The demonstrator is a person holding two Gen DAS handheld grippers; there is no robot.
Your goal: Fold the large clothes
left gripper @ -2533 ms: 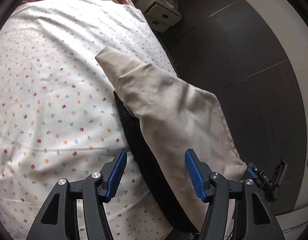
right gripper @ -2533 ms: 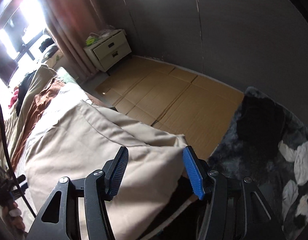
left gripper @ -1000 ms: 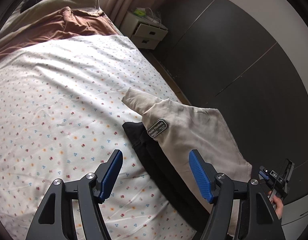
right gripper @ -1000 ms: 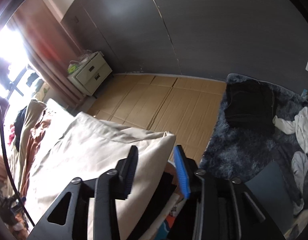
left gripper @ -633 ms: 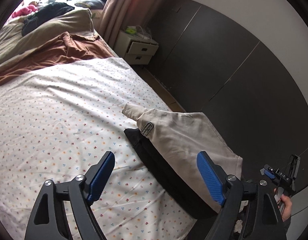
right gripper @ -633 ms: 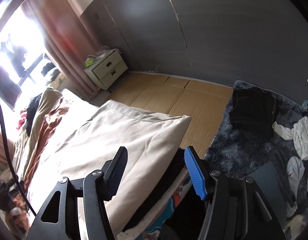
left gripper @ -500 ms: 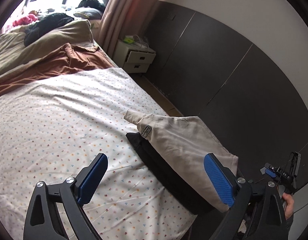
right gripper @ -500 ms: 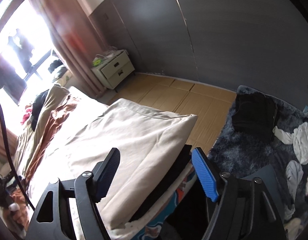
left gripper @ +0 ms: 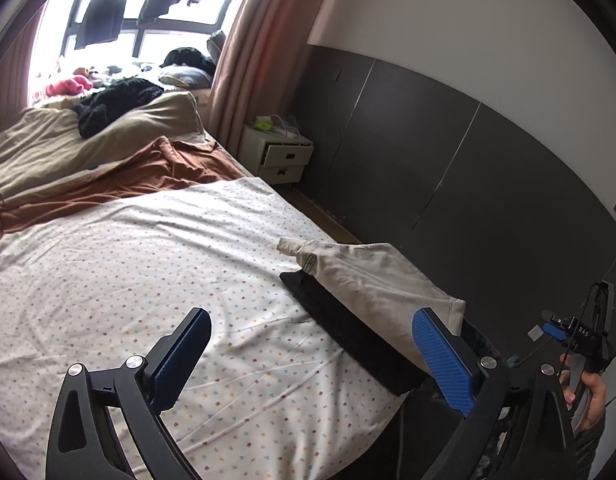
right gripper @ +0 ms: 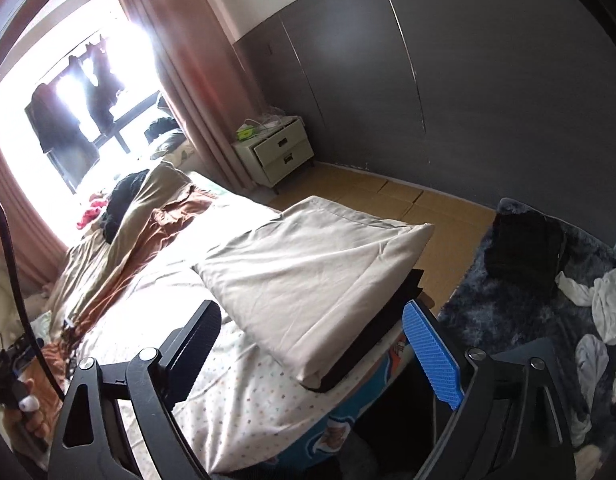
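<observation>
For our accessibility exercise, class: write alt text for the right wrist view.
A folded beige garment lies on a folded black garment at the corner of a bed with a dotted sheet. The right gripper hangs over it, fingers wide apart and empty. Behind are a white nightstand and a bright window.

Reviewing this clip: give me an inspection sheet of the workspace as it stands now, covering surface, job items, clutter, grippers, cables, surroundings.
Surface: bed with a dotted white sheet, creased.
Job's things: beige garment folded flat, lying on top of a folded black garment at the bed's corner.
Clutter: brown blanket, dark clothes by the pillow; white clothes and a black pile on the rug.
Grippers: left gripper and right gripper have just been opening; both wide open, nothing between the jaws, clear of the garments.
Cables: black cable at the right view's edge.
Surroundings: nightstand, curtain, dark wall panels, wooden floor.
</observation>
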